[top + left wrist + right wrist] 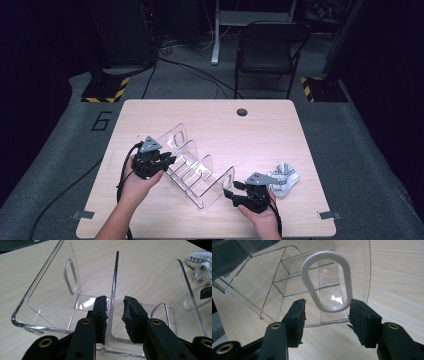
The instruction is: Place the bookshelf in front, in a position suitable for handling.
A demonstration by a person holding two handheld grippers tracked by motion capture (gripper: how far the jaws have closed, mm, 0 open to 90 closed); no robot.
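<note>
A: Where's the rack rn?

B: Clear acrylic divider rack (192, 170) sits on the table (260, 130), running diagonally from mid-table toward the near edge, a bit left of centre. Both grippers are at it, one per end.

A: Left gripper?

B: Left gripper (167, 161) is at the rack's far-left end. In the left gripper view its jaws straddle one thin upright divider (113, 292), seen edge-on. One pad is right against the pane, the other has a visible gap, so not clamped.

A: Right one?

B: Right gripper (231, 192) is at the near-right end, close to the table's near edge. Jaws spread partway, one on each side of the end panel's oval handle cutout (327, 281). One pad looks to be just at the panel edge, the other apart from it. Nothing pinched, afaict.

A: Anything else on the table?

B: A white patterned cloth (284, 178), crumpled, near the right edge, just beside the right gripper, apart from the rack.
</note>
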